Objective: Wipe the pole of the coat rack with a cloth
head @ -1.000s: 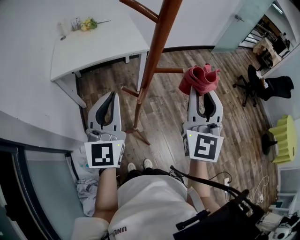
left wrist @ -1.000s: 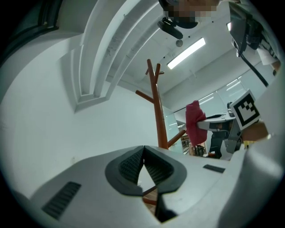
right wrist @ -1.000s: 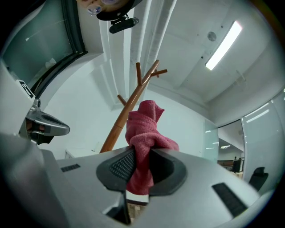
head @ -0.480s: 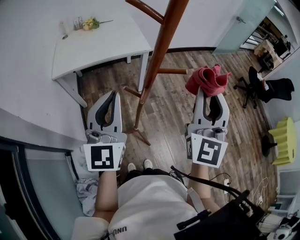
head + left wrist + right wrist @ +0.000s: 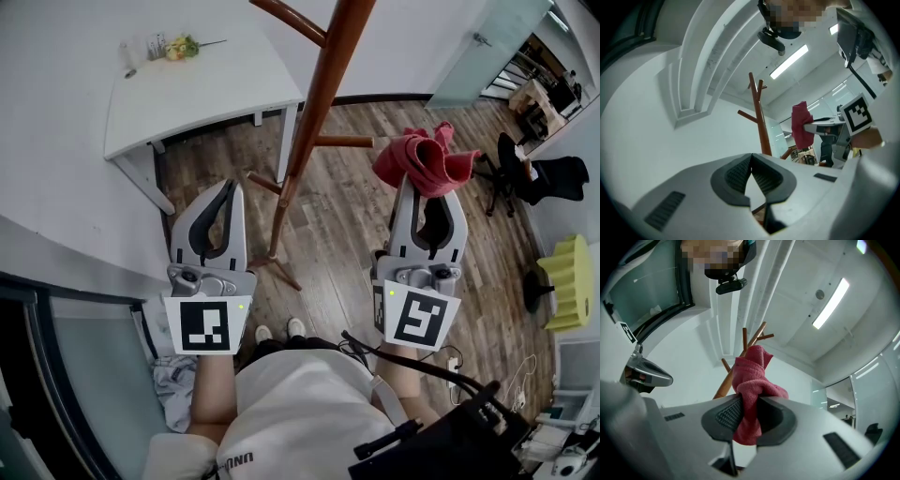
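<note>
- The person's white shirt (image 5: 300,403) fills the bottom of the head view, and two white shoes (image 5: 277,330) show just above it on the wooden floor (image 5: 347,225).
- There are two grippers, each with one cube carrying a black-and-white square marker.
- The left gripper (image 5: 232,187) has its jaws pressed together at the tips, and nothing is between them.
- The right gripper (image 5: 427,194) is pinching the cloth (image 5: 424,159) between its two ribbed pads.
- There is one cloth. It is red-pink with a towel-like texture. It is crumpled into a bunch that stands up above the jaw tips, and a short end hangs below the pads.
- The cloth is to the right of the pole (image 5: 314,112) and does not touch it.
- There is one coat rack, of reddish-brown wood. Its pole is round and smooth and rises between the two grippers, a little beyond them. It leans in the head view.
- Short pegs come off the pole, and slanted legs (image 5: 281,269) spread at its base on the floor.
- Further away, one white table (image 5: 187,103) stands at the wall, with a small bunch of yellow flowers (image 5: 174,47) on it.
- At the far right there is one black office chair (image 5: 511,164) and one yellow-green stool (image 5: 572,281).
</note>
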Available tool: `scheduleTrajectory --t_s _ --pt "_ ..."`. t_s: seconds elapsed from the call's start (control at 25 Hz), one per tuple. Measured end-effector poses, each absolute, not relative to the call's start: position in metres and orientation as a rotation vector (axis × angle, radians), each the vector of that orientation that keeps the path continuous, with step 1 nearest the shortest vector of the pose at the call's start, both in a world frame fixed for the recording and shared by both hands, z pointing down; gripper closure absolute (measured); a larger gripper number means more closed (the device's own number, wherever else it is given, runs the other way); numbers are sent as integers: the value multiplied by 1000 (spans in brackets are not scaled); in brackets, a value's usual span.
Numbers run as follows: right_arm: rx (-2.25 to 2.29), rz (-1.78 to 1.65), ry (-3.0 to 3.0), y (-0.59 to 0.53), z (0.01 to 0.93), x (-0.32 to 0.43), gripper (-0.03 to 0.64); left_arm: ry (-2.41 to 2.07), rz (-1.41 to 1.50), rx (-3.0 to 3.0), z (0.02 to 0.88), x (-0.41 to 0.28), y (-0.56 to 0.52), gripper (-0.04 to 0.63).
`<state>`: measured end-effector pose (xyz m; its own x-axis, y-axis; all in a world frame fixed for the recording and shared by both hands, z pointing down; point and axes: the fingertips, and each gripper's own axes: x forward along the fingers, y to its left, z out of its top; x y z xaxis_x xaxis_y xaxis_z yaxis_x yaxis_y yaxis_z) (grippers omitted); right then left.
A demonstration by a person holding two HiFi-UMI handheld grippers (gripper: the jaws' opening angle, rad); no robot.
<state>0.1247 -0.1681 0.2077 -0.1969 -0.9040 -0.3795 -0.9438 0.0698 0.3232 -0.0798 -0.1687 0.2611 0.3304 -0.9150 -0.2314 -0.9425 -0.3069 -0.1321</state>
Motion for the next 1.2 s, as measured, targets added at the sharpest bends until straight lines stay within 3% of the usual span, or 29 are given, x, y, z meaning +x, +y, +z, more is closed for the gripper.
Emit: scheduleTrajectory --t_s 1.2 --pt "-1867 891 2255 -164 199 110 540 1660 76 -2344 268 -66 -168 581"
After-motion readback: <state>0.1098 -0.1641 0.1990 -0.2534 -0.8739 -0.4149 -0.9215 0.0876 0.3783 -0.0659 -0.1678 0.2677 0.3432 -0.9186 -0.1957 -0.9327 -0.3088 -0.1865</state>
